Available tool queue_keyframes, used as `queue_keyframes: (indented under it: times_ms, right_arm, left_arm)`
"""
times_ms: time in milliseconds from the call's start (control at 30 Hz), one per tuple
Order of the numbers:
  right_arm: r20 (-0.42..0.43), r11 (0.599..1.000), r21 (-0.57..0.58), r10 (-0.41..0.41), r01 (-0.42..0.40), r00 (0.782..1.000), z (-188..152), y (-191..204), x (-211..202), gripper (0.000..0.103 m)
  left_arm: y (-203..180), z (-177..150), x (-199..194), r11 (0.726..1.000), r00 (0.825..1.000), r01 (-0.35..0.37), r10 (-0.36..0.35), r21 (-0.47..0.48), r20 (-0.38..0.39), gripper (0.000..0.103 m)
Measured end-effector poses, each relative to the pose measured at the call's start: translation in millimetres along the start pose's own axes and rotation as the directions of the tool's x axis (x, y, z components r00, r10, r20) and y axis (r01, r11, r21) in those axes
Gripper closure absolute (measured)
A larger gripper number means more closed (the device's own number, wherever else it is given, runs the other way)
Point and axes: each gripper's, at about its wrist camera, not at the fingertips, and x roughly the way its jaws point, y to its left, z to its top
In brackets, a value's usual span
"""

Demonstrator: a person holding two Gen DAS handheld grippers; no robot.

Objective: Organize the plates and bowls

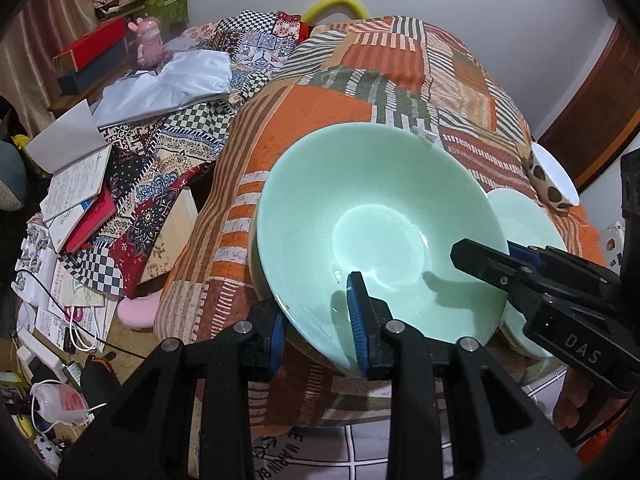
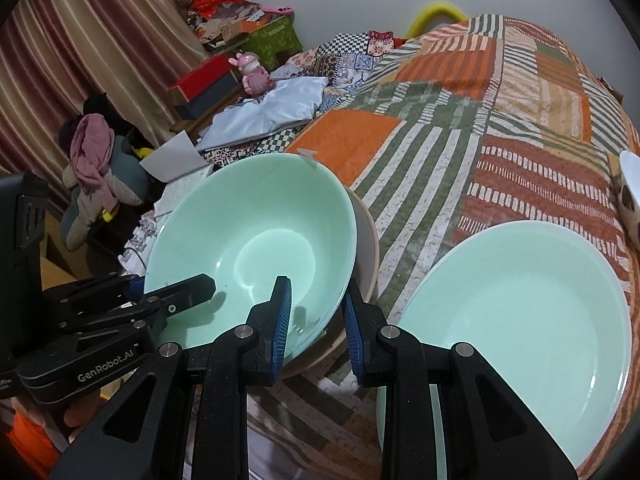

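Left wrist view, both claws clamp green bowl [image 1: 380,216] rim, "DAS", "GenRobot.AI" lettering.

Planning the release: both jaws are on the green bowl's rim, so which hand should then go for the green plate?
Right, probably. The green plate lies just beside the right gripper; the left gripper has the green bowl between it and the plate.

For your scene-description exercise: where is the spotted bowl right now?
The spotted bowl sits at the right edge of both views on the patchwork cloth, just beyond the green plate.
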Motion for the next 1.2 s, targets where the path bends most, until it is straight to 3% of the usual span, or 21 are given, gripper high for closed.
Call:
queue_keyframes:
  times_ms: [500, 800, 1100, 1200]
  right_arm:
    - [-0.028, 1.000, -0.016, 0.013, -0.014, 1.000, 4.3, 1.1, -0.8, 0.079]
    - [-0.010, 1.000, -0.029, 0.003, -0.003, 1.000, 1.6, -5.0, -9.4, 0.078]
    - [0.018, 0.999, -0.038, 0.009, -0.008, 1.000, -0.1, -8.2, -21.3, 0.078]
    - [0.023, 0.999, -0.043, 0.014, -0.013, 1.000, 0.2, -9.8, -26.3, 0.078]
  left_arm:
    - [1.9, 4.1, 9.3, 1.000, 1.000, -0.008, 0.008, 0.014, -0.008, 0.075]
    - [4.4, 5.4, 15.1, 1.000, 1.000, -0.023, 0.023, -0.001, -0.017, 0.075]
    - [-5.6, 9.5, 8.7, 0.997, 0.998, -0.063, 0.064, 0.047, -0.016, 0.075]
    - [-5.3, 13.0, 3.7, 0.998, 0.998, -0.058, 0.059, 0.039, -0.026, 0.070]
